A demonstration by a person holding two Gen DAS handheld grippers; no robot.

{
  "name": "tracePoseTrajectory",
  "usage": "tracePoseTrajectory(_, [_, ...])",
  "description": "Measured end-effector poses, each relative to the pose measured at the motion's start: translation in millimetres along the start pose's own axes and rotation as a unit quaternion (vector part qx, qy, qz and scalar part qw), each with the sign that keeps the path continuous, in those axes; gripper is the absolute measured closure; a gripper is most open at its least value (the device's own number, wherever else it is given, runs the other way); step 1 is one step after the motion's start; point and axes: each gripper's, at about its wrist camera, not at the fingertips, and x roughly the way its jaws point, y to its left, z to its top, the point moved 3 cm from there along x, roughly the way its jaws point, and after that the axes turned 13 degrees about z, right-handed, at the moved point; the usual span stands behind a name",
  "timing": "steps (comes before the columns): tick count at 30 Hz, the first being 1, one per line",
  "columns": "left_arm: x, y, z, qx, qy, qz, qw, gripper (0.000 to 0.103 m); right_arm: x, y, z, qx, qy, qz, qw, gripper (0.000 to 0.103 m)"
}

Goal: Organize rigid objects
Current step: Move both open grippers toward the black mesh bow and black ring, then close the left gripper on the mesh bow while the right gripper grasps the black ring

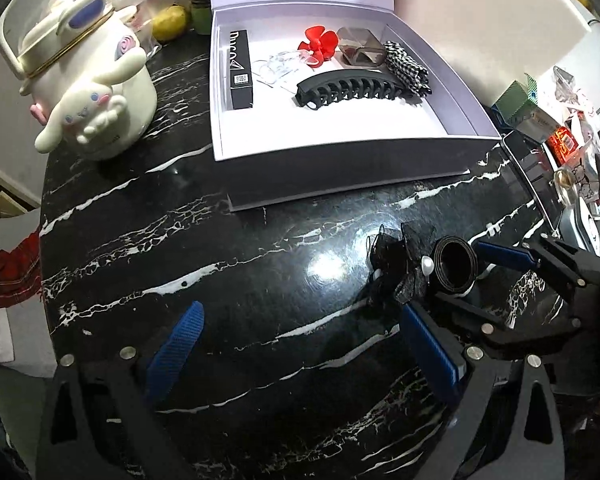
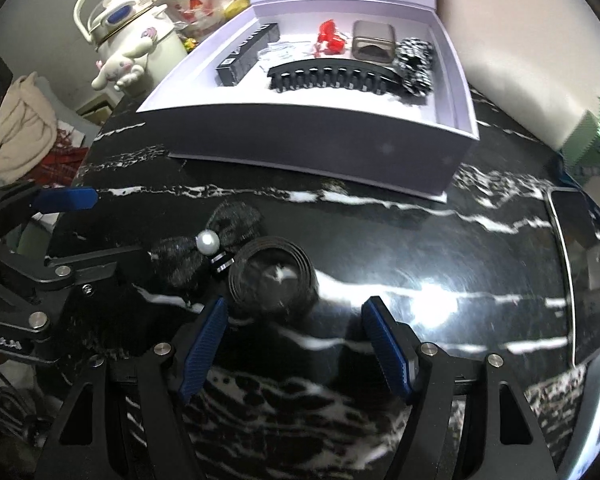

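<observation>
A black lace bow with a pearl (image 1: 400,268) (image 2: 220,236) lies on the black marble table (image 1: 220,260), touching a coiled black band (image 1: 456,264) (image 2: 272,280). My right gripper (image 2: 294,320) points steeply down, open; the coil lies just ahead of and between its blue fingertips (image 2: 216,312), apart from the pads. My left gripper (image 1: 306,328) is open over bare table, the bow just beyond its right finger (image 1: 428,344). Behind stands an open white box (image 1: 340,152) holding a black claw clip (image 1: 348,88), a red flower clip (image 1: 318,46), a brown clip (image 1: 360,46), a checked scrunchie (image 1: 406,66) and a black carton (image 1: 240,68).
A cream kettle with a plush-dog figure (image 1: 92,92) stands at the table's left rear. A phone (image 2: 576,264) lies by the right edge, with green cartons (image 1: 516,100) and packets beyond. A lemon (image 1: 170,22) sits behind the box. Cloth hangs past the left edge.
</observation>
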Motion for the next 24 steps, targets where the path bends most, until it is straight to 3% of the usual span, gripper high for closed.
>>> tracePoseTrajectory(3, [2, 1, 0, -0.004, 0.002, -0.006, 1.0, 0.003, 3, 2, 6, -0.014, -0.003, 0.005, 1.0, 0.043])
tracePoseTrajectory(5, [3, 1, 0, -0.009, 0.001, -0.01, 0.9999, 0.003, 4, 5, 8, -0.021, -0.003, 0.016, 1.0, 0.059])
tracePoseTrajectory(11, [3, -7, 3, -0.005, -0.004, -0.023, 0.9997, 0.003, 1, 1, 4, -0.019, -0.007, 0.025, 0.999, 0.06])
tracePoseTrajectory(24, [5, -46, 12, 0.035, -0.009, -0.06, 0.9975, 0.003, -18, -29, -12, 0.009, -0.013, -0.003, 1.0, 0.06])
